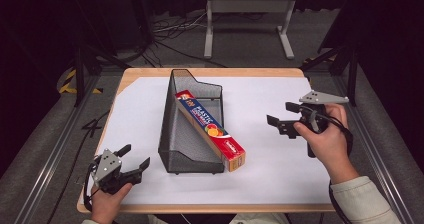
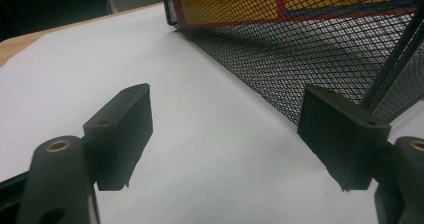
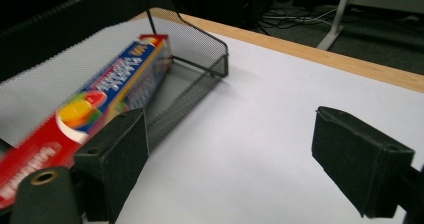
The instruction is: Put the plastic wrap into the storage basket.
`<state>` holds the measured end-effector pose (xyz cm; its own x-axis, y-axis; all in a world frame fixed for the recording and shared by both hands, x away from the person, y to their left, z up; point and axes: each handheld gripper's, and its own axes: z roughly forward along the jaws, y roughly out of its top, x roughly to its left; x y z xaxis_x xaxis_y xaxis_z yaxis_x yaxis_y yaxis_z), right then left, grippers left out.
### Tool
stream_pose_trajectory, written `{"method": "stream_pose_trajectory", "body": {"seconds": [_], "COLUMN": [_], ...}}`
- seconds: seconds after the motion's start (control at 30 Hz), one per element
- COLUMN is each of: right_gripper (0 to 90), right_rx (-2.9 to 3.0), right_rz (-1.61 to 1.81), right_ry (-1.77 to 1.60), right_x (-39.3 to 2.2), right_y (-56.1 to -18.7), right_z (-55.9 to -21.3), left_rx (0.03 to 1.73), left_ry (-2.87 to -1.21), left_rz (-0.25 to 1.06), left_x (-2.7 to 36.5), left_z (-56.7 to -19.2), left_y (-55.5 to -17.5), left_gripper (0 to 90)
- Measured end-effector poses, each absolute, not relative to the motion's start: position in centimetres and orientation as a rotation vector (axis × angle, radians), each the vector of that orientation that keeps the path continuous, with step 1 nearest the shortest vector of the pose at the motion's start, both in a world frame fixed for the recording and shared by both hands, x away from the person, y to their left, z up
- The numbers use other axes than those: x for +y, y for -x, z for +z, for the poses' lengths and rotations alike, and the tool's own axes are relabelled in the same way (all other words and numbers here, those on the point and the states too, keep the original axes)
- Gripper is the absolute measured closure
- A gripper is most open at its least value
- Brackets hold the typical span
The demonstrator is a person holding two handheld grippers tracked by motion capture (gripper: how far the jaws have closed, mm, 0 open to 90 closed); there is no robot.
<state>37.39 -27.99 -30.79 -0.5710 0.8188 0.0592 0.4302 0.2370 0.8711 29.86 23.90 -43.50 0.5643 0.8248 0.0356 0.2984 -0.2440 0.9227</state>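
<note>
A black wire-mesh holder point(image 1: 176, 134) lies on the white sheet in the middle of the table. A long red and blue plastic wrap box point(image 1: 210, 129) rests slanted in it, its near end sticking out over the holder's front right corner. My left gripper point(image 1: 135, 159) is open near the table's front left, its jaws pointing at the mesh wall point(image 2: 300, 49), apart from it. My right gripper point(image 1: 280, 115) is open to the right of the holder, with the box point(image 3: 95, 109) and the holder point(image 3: 197, 74) to its left. Nothing lies between either pair of jaws.
The white sheet point(image 1: 260, 169) covers most of the wooden table point(image 1: 150, 74). A grey metal stand point(image 1: 248, 14) and loose cables point(image 1: 172, 26) are on the floor beyond the far edge. Metal rails point(image 1: 45, 154) run along both sides.
</note>
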Motion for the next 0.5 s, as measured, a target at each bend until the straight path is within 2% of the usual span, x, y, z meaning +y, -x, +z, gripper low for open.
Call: {"method": "stream_pose_trajectory", "body": {"seconds": [0.5], "right_gripper": [15.4], "right_rx": [2.095], "right_rz": [1.274], "right_ry": [-1.164], "right_x": [-31.8], "right_y": [-36.3], "right_z": [-38.8], "left_rx": [0.928], "left_ry": [-1.808], "left_rz": [0.658], "left_x": [23.9], "left_z": [-43.6], "left_y": [-29.9], "left_gripper": [22.7]}}
